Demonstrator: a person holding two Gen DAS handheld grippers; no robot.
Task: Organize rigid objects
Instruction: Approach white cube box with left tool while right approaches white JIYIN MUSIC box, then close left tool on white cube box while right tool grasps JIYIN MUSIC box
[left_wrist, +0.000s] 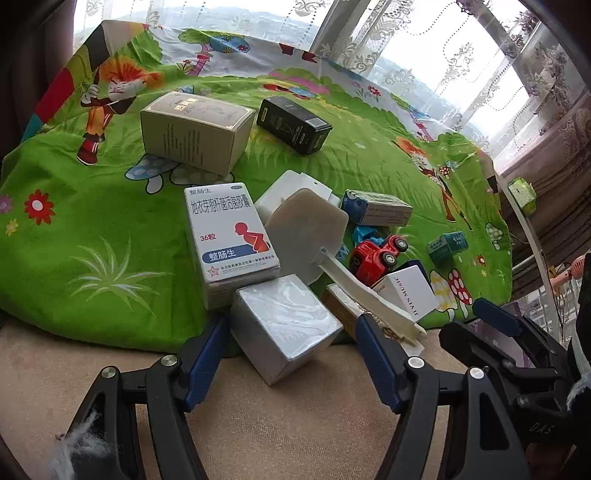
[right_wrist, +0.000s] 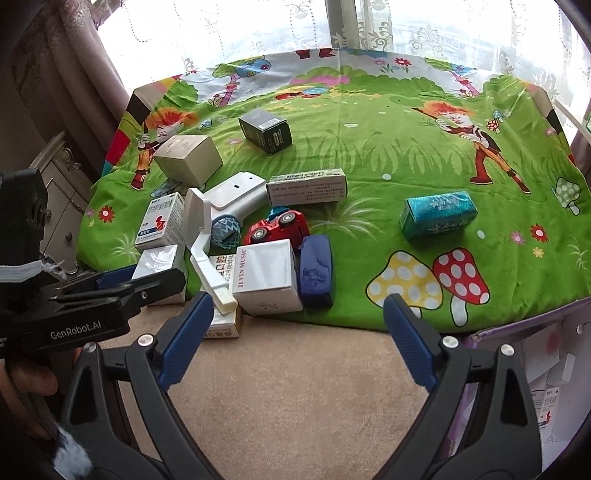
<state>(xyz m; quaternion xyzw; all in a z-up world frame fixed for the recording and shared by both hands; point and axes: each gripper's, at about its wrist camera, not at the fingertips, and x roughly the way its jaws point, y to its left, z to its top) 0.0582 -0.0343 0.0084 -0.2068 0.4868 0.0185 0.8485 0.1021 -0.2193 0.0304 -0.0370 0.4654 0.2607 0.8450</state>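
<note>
A heap of boxes and toys lies at the near edge of a green cartoon cloth (left_wrist: 92, 229). My left gripper (left_wrist: 291, 332) is open, its blue fingers either side of a silver foil-wrapped box (left_wrist: 284, 328) without clamping it. Behind that box stand a white medicine box (left_wrist: 229, 240), a white long-handled scraper (left_wrist: 306, 229) and a red toy car (left_wrist: 376, 258). My right gripper (right_wrist: 299, 314) is open and empty, in front of a white "JI YIN MUSIC" box (right_wrist: 269, 277) and a blue case (right_wrist: 317, 269). The left gripper also shows in the right wrist view (right_wrist: 122, 284).
Further back on the cloth lie a beige box (left_wrist: 195, 129), a black box (left_wrist: 291, 123) and a teal box (right_wrist: 437, 214). Beige carpet (right_wrist: 295, 387) lies in front of the cloth. A purple cardboard box (right_wrist: 546, 354) stands at the right. Lace curtains hang behind.
</note>
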